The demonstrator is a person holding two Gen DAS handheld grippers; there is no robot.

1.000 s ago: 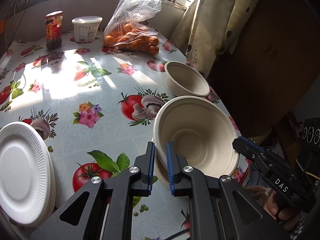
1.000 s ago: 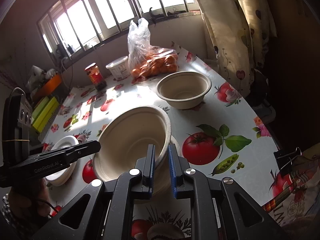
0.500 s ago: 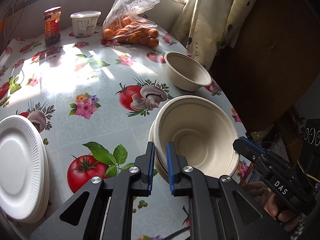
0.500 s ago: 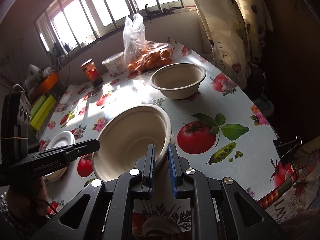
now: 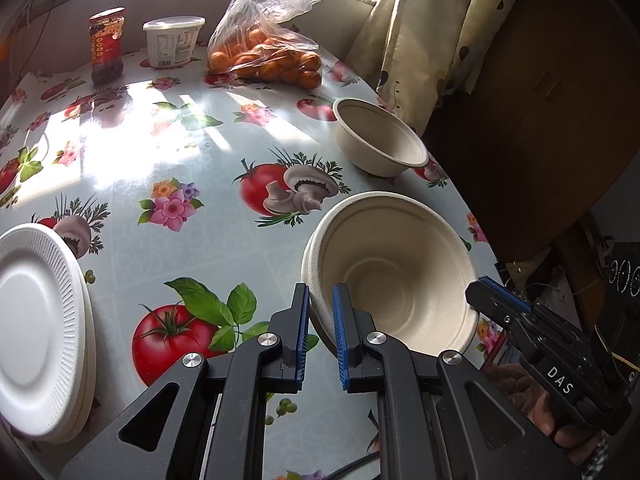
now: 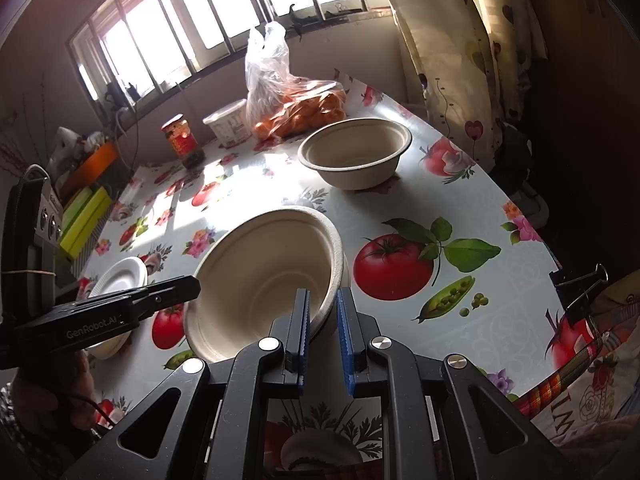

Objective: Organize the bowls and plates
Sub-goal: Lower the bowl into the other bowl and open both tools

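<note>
A beige paper bowl (image 5: 396,276) sits nested in a second one near the table's right edge, its rim tilted. My left gripper (image 5: 320,292) is shut on its near-left rim. On the opposite rim my right gripper (image 6: 322,296) is shut on the same bowl (image 6: 264,268). Each gripper shows in the other's view: the right gripper (image 5: 486,290) and the left gripper (image 6: 188,286). Another beige bowl (image 5: 380,140) (image 6: 356,152) stands alone farther back. A stack of white foam plates (image 5: 36,328) (image 6: 120,280) lies at the left.
At the back of the flowered tablecloth (image 5: 192,240) stand a bag of oranges (image 5: 268,56), a white tub (image 5: 172,42) and a red-lidded jar (image 5: 106,46). A curtain (image 5: 432,40) hangs at the right past the table edge. A binder clip (image 6: 580,284) sits at the near right.
Both grippers keep their hold on the bowl's rim. The views have drifted only slightly; nothing on the table has moved.
</note>
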